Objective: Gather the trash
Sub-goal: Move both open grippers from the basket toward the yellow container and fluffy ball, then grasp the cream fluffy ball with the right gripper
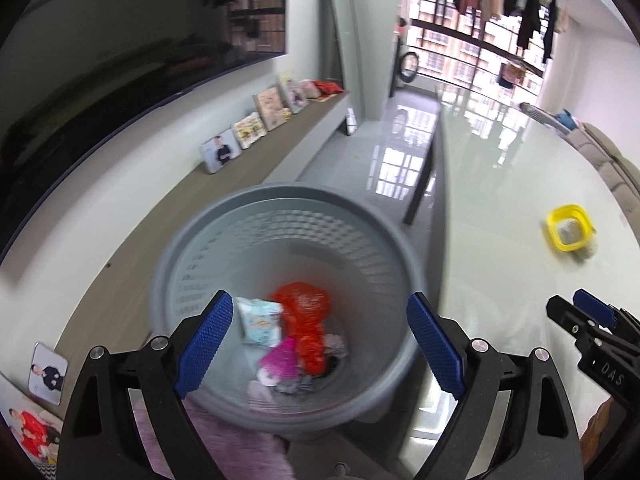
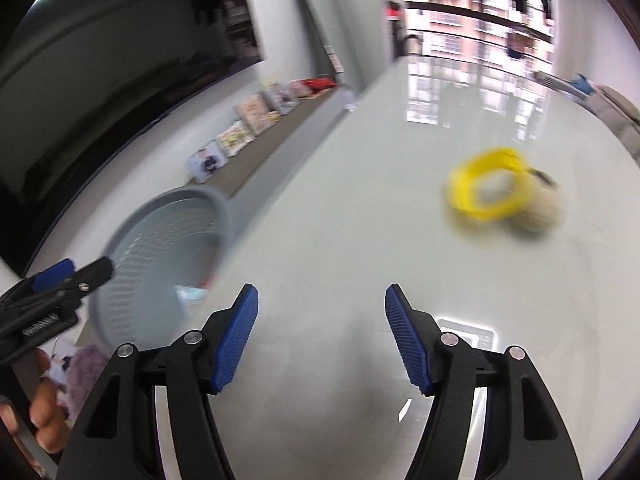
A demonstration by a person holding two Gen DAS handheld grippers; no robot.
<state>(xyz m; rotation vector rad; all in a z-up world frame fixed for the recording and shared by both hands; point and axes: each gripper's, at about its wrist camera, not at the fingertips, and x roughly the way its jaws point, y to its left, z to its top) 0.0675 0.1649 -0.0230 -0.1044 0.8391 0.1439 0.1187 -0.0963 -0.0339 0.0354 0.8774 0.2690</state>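
A grey perforated waste basket (image 1: 208, 240) stands on the floor beside the table. Inside it lie a red crumpled bag (image 1: 306, 312), a light blue packet (image 1: 260, 320) and a pink wrapper (image 1: 280, 360). My left gripper (image 1: 320, 344) hangs open above the basket with nothing between its blue pads. My right gripper (image 2: 322, 336) is open and empty over the pale glossy table (image 2: 340, 220). Farther along the table sits a yellow ring-shaped container (image 2: 486, 186) with a beige lump (image 2: 536, 216) against it. The basket (image 2: 160, 216) shows at the left of the right wrist view.
A low shelf (image 1: 260, 160) along the wall carries several framed pictures under a large dark screen (image 1: 120, 40). A purple fluffy cloth (image 1: 224, 440) lies below the basket. The table's dark leg (image 1: 420, 192) stands beside the basket. A person's hand (image 2: 44, 420) holds the left gripper.
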